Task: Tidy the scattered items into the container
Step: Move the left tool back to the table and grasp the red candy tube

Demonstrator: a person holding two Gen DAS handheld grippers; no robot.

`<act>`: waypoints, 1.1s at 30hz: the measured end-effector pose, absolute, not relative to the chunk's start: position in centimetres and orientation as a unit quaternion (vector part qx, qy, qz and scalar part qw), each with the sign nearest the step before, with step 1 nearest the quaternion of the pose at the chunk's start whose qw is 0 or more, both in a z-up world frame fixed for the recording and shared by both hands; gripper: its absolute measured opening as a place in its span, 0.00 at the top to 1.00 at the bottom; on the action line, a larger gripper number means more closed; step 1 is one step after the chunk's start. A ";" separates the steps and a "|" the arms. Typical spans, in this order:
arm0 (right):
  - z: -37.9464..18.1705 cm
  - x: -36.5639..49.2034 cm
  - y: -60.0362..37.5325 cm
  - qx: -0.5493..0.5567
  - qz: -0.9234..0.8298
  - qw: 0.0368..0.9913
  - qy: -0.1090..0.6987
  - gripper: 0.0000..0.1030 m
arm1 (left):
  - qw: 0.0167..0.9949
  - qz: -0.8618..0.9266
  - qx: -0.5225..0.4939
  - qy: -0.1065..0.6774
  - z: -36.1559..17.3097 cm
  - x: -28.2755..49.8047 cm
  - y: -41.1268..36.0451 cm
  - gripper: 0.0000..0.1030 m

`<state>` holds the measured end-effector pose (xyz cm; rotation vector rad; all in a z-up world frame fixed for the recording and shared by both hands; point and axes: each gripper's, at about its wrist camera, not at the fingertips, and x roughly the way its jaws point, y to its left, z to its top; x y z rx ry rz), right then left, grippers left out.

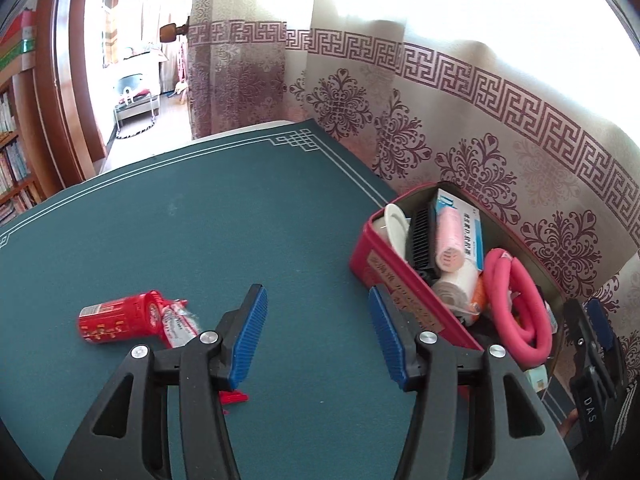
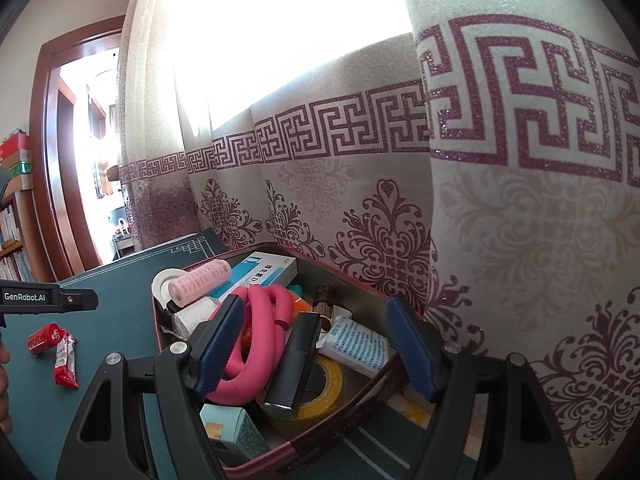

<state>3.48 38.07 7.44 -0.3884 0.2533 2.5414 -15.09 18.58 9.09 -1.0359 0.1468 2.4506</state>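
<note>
Left gripper [image 1: 318,330] apart, empty, beside the red tin [image 1: 404,300]; right gripper [image 2: 316,350] apart above its clutter. Red can [image 1: 114,318] and sachet [image 1: 182,322] loose on desk [image 1: 200,220] left of tin. Risk: round can rolling from a skewed pinch.

— What sits under the right gripper [image 2: 316,344]?

— An open red metal tin with a pink rim [image 2: 256,470], crammed full. The blue-padded jaws stand apart above it with nothing between the pads.

— What's inside?

— A looped pink foam tube [image 2: 260,320], a ribbed pale pink hair roller [image 2: 200,282] lying on a white and blue cardboard box [image 2: 264,270], a black rectangular case [image 2: 296,364] resting on a yellow roll of tape [image 2: 324,380], and a white printed sachet [image 2: 356,344] beside it.

— And outside the tin?

— On the dark green table mat [image 2: 120,320], well to the left, a small red can [image 2: 42,336] lies on its side next to a red and white wrapped snack [image 2: 66,360]. The left gripper's black tip [image 2: 76,299] shows at the left edge. A patterned cream and purple curtain [image 2: 400,200] hangs behind.
</note>
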 end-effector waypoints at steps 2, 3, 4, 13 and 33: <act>7.4 3.4 38.0 -0.146 0.946 0.276 0.090 0.23 | 0.215 0.899 -0.376 0.067 8.9 -15.9 16.7 0.45; 7.4 3.3 37.9 -0.147 0.946 0.276 0.089 0.23 | 0.203 0.901 -0.376 0.072 8.7 -16.4 15.8 0.45; 7.4 3.2 37.9 -0.148 0.945 0.277 0.087 0.23 | 0.191 0.903 -0.376 0.076 8.6 -17.0 14.9 0.45; 7.5 3.1 37.0 -0.145 0.945 0.288 0.060 0.23 | 0.151 0.900 -0.403 0.069 6.5 -21.7 8.9 0.45; 7.1 1.9 36.2 -0.165 0.940 0.299 0.027 0.23 | 0.217 0.884 -0.414 0.025 4.9 -23.2 5.6 0.26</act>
